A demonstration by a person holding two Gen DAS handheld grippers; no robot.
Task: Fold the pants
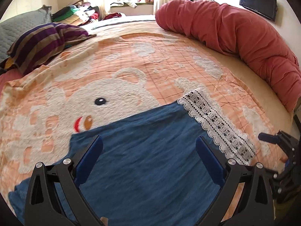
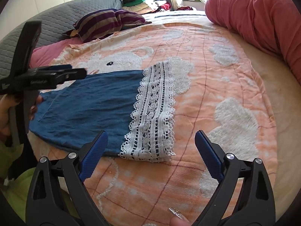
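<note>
Blue pants [image 2: 90, 109] with a white lace hem [image 2: 152, 113] lie flat on the bed, both grippers released.

Nearest, the left gripper [image 1: 149, 146] hangs over the blue cloth with its jaws spread wide and nothing between them; the right gripper [image 2: 151, 140] is likewise spread and empty, its left finger over the pants' near edge, its right finger over the blanket. The pants rest on an orange blanket [image 2: 197, 169] with a white bear pattern, the lace hem at the garment's right end. Beyond them, a striped purple pillow [image 1: 49, 41] sits at the far left, and a rolled red quilt [image 1: 244, 30] runs along the bed's right side. Folded clothes [image 1: 79, 13] are stacked farthest back.
</note>
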